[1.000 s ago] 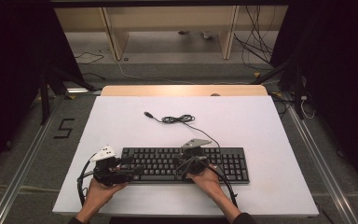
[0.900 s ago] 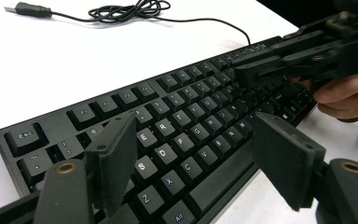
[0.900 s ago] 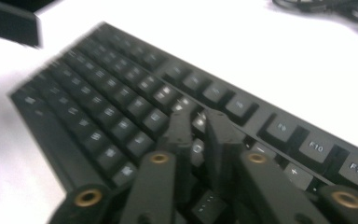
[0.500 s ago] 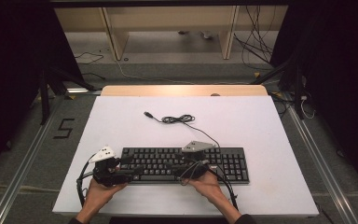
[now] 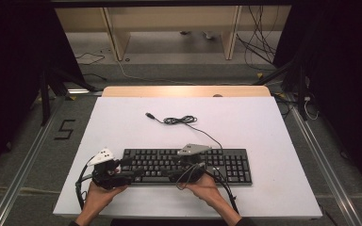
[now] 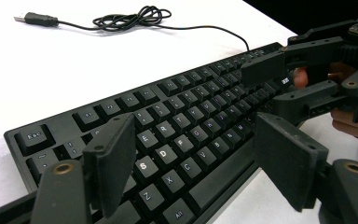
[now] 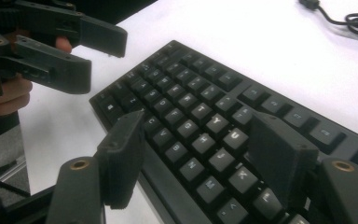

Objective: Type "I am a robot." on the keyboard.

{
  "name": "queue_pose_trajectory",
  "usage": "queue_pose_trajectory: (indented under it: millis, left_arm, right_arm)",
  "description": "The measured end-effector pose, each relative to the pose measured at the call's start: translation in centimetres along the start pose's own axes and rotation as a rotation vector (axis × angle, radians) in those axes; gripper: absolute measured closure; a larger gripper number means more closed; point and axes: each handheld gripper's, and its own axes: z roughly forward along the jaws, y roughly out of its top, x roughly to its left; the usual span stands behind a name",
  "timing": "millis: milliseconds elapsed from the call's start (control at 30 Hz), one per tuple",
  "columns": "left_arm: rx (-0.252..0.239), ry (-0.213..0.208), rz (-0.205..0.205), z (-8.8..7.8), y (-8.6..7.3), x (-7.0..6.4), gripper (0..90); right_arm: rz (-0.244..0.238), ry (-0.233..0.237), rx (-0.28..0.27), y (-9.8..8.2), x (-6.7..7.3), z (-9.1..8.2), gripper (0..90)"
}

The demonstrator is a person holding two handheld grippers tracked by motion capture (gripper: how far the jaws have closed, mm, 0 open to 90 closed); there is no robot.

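A black keyboard [image 5: 226, 165] lies near the front of the white table [image 5: 122, 127]. Its thin cable runs back to a small coil [image 5: 179, 120] and a USB plug [image 5: 149, 115]. My left gripper [image 5: 133, 168] sits at the keyboard's left end, pointing right. Its jaws stand open over the letter keys [image 6: 193, 135], apart from them. My right gripper [image 5: 176, 168] is at the keyboard's middle front and faces left. It is open [image 7: 198, 128] above the keys [image 7: 200, 112], holding nothing. Each gripper view also catches the other gripper [image 6: 279, 79] [image 7: 84, 51], likewise open.
The table's wooden back edge [image 5: 184, 91] meets a floor with loose cables [image 5: 259, 52] and shelf legs. Metal rails [image 5: 23, 174] run along both sides of the table. Bare white surface [image 5: 245, 122] lies behind and to the right of the keyboard.
The right gripper has slid slightly toward the person and to the left over the keyboard. The left gripper has hardly moved.
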Motion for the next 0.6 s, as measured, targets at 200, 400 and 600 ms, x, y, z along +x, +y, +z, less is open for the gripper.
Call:
queue_pose_trajectory:
  millis: [200,400,600]
  left_arm:
    - [-0.003,0.000,0.003,0.0,0.0,0.0,29.4]
    - [-0.004,0.001,0.001,0.0,0.0,0.0,29.3]
    - [-0.001,0.001,0.002,0.0,0.0,0.0,29.1]
  right_arm:
    - [-0.014,0.009,0.006,0.2,0.3,0.4,41.4]
    - [-0.022,-0.001,0.021,0.3,0.5,0.7,53.6]
    - [-0.033,-0.003,0.027,0.3,0.7,1.1,70.8]
